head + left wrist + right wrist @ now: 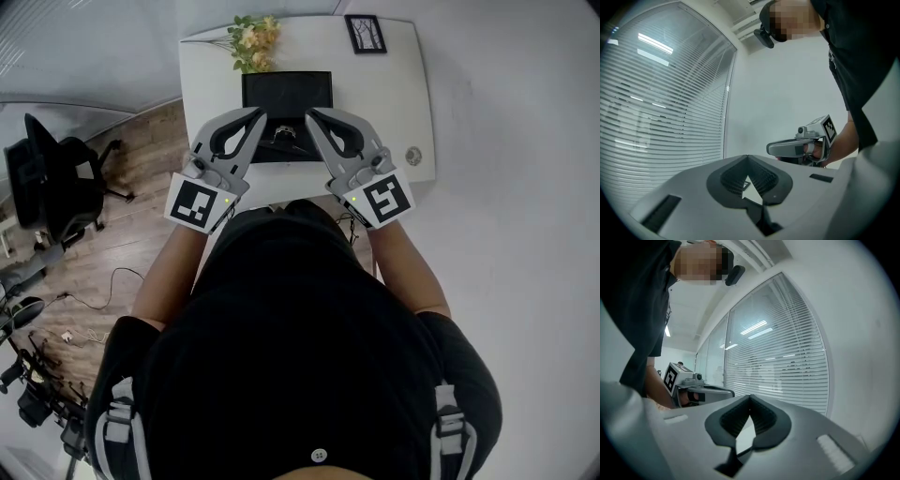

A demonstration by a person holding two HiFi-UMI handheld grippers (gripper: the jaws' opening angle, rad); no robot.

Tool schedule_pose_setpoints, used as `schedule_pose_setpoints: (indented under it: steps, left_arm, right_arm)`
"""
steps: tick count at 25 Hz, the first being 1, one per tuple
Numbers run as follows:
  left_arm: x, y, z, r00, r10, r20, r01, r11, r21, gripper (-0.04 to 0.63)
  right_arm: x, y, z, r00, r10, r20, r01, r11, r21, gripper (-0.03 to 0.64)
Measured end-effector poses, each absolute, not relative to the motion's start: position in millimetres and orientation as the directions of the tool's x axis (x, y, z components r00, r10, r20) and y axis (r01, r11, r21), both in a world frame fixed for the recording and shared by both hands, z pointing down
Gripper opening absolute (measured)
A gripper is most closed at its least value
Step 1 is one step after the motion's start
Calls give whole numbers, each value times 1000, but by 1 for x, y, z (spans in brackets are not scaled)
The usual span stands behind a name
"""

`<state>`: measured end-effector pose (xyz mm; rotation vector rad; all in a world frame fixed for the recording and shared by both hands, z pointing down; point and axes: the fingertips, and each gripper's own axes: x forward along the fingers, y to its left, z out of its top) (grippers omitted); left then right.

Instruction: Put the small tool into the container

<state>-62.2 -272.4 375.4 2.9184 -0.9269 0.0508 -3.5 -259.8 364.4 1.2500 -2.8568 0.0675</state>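
Left grey tool (255,114) jaws together, holding nothing | my right grey tool (314,114) likewise | both above white surface's (398,103) near edge

The person wears a black short-sleeved shirt (300,319), with grey straps (117,417) over both shoulders. The left gripper (255,115) and right gripper (315,115) are light grey plastic. Their jaws taper to a point and are lined with black ribbed pads (764,177). Each gripper carries a cube (199,202) of black-and-white square markers, with a small green light (228,200) beside it.
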Motion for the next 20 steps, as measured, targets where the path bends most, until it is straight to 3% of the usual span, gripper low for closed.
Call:
schedule_pose_setpoints:
  steps: [20]
  left_arm:
    - [-62, -278, 378, 807, -587, 67, -590, -804, 66, 8]
  right_arm:
    - [0, -263, 376, -684, -726, 64, -729, 684, -34, 11]
